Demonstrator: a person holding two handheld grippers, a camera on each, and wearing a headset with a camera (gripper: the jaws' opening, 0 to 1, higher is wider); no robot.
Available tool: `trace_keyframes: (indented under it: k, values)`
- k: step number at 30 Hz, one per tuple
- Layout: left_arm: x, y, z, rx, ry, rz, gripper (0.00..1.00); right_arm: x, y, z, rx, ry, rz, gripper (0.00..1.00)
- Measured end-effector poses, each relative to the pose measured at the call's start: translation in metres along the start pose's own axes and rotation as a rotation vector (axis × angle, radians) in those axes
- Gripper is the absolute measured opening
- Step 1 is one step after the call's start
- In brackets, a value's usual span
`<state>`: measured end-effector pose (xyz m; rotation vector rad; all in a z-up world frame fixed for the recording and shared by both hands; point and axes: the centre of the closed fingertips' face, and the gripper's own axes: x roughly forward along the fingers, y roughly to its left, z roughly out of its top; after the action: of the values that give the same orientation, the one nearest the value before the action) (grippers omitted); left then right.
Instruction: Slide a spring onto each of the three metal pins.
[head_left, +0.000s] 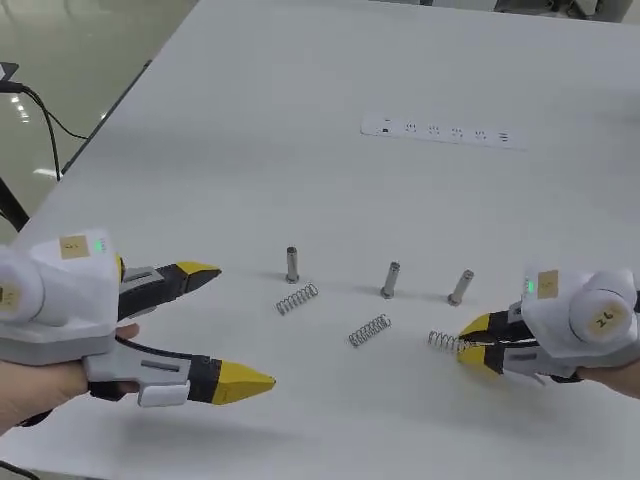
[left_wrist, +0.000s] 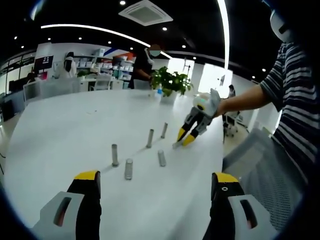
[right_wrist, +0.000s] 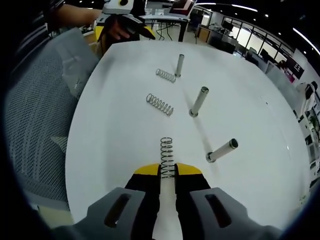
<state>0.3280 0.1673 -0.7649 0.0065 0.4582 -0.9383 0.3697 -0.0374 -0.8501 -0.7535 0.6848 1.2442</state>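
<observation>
Right gripper (right_wrist: 167, 171): jaws clamped on near end of one spring (right_wrist: 166, 149), low over white table (head_left: 300, 150). Left gripper (head_left: 238, 325): jaws wide apart, above near table edge. Second spring (head_left: 297, 299) just beside leftmost pin (head_left: 292, 264); third spring (head_left: 369, 330) near middle pin (head_left: 391, 280); rightmost pin (head_left: 462, 287) near clamped spring. All three pins upright, in a row.
</observation>
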Motion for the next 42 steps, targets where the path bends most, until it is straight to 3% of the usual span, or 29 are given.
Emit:
trace_keyframes:
  k: [8,12,16,21,35,38,42]
  values:
    - [0.009,-0.007,-0.008,0.035,0.049,-0.044,0.83,-0.011,0.009,0.020,-0.038,-0.039,0.001,0.08]
    - [0.014,-0.008,-0.005,0.037,0.044,-0.055,0.82,-0.014,0.015,0.033,-0.075,-0.050,0.002,0.08]
    - [0.022,-0.016,0.000,0.045,0.027,-0.097,0.80,-0.016,0.021,0.047,-0.091,-0.077,0.012,0.08]
    - [0.035,-0.024,0.001,0.072,0.042,-0.132,0.76,-0.017,0.032,0.065,-0.123,-0.099,0.030,0.08]
    - [0.075,-0.052,0.002,0.147,0.086,-0.247,0.65,-0.013,0.044,0.085,-0.150,-0.125,0.050,0.08]
    - [0.081,-0.053,0.004,0.144,0.077,-0.258,0.59,-0.014,0.046,0.091,-0.147,-0.139,0.054,0.08]
    - [0.087,-0.059,0.014,0.105,0.031,-0.282,0.50,-0.015,0.047,0.095,-0.147,-0.152,0.056,0.08]
